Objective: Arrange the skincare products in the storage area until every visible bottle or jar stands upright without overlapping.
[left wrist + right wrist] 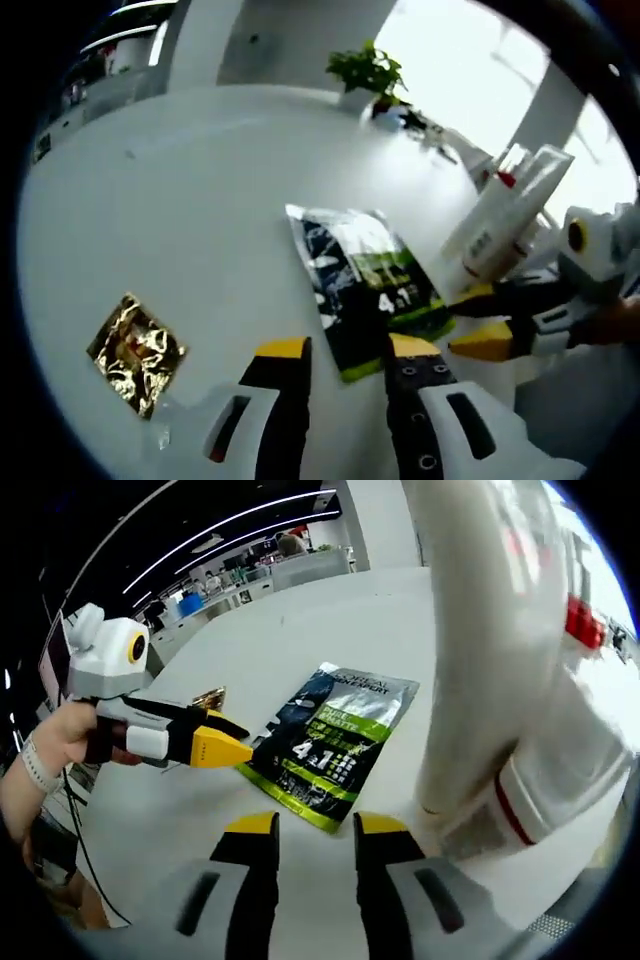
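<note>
Tubes: two white skincare tubes stand cap-down, leaning together, on the far right of the white table; in the right gripper view the tall tube rises close on the right, with a shorter tube bearing a red band low beside it.
Sachet: a dark and green flat sachet lies on the table, near the tubes on their left; it also shows ahead of the jaws in the right gripper view.
Foil packet: a gold foil packet lies flat, well apart to the left of the sachet.
Left gripper: jaws apart and holding nothing, hovering at the near edge of the sachet; in the right gripper view it enters from the left with its tips looking nearly together, held by a hand.
Right gripper: jaws apart and holding nothing, between the sachet and the tubes; it shows at the right edge of the left gripper view.
Background: a potted plant stands at the far table edge.
Step in hand: judged as approach, no product yet gripped.
Next move: likely separate the leaning tubes; it calls for closing squarely on one tube body without toppling its neighbour.
</note>
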